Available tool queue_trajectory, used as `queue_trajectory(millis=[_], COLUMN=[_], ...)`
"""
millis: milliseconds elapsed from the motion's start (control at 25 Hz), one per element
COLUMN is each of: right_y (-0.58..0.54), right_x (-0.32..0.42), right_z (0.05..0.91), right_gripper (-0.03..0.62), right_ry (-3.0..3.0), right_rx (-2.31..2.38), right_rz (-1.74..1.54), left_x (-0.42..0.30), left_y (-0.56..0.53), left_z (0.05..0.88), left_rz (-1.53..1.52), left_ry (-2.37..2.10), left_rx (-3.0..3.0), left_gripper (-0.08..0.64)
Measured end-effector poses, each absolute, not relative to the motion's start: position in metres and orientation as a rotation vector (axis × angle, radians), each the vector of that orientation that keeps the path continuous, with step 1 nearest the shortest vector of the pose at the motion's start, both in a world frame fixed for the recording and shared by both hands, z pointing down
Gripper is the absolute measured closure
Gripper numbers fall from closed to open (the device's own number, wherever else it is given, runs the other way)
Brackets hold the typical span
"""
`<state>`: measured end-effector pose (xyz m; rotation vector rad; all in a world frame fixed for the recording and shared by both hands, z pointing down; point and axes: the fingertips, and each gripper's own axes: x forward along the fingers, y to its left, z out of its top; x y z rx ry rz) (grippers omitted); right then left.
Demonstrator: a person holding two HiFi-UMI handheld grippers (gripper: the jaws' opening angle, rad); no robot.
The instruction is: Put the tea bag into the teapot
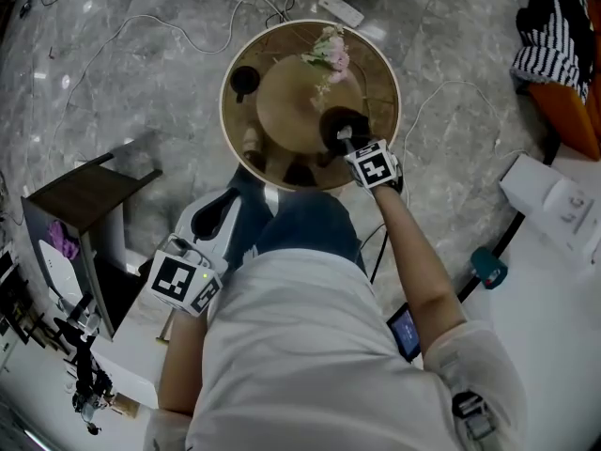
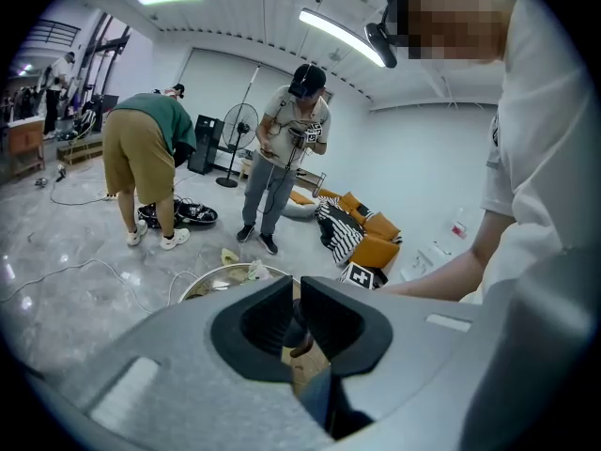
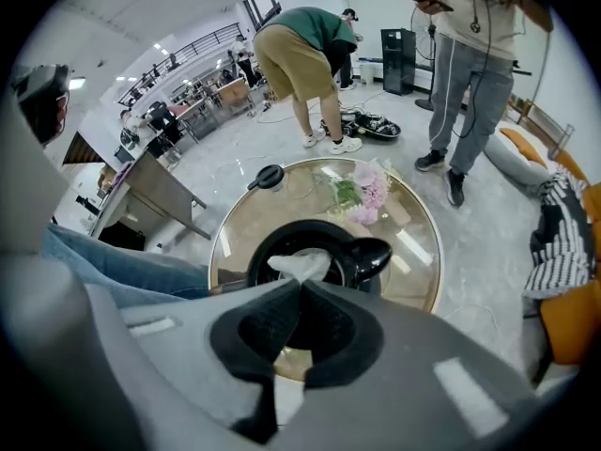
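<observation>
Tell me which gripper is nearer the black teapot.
Right. The right gripper holds the tea bag directly over the teapot; the left gripper is back beside the person's leg, short of the table.

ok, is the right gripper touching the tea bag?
Touching. The right gripper view shows the right gripper's jaws pinched shut on the white tea bag, over the open teapot.

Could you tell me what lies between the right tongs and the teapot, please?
The white tea bag, pinched in the right tongs, hangs over the teapot's open mouth; the right gripper view shows it.
</observation>
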<state>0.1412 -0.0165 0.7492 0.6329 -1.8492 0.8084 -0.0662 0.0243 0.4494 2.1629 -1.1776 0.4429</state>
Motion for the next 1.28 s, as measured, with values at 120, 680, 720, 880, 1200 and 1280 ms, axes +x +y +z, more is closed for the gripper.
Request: queue_trajectory(millis=[120,680,720,880,1200,1280], right_y=[-0.016,-0.024,-0.023,-0.022,-0.026,-0.027], right_x=[0.137,0.13,0.129,0.13,0.133,0.138], right_z=[0.754,0.775,0.775,0.78,0.763,0.758], right_gripper=[0.588,0.58,0.579,0.575,0.528,0.528], right_ry=[-1.833,-1.741,-1.737,-1.719,-1.735,-1.733], right_rx=[0.616,0.55,0.544,0.519,0.527,0.531], right_rz=[0.776,0.535,0.518,0.467,0.536,0.534], left_x=[-0.068,-0.07,-0.07,-0.071,-0.074,-0.072], left_y=[0.026,0.036,0.036,0.034,0.033,0.032], left_z=[0.451,0.463,0.463,0.46,0.458,0.458], left_rz=[0.443,0.43,0.429,0.427,0.407,0.403], left_ry=[-1.186,-1.201,-1.203,-1.22,-1.24,-1.236], left_rx=[2.152,2.12,2.119,2.11,2.108,2.112], left_gripper=[0.548,0.548,0.548,0.548,0.548,0.548])
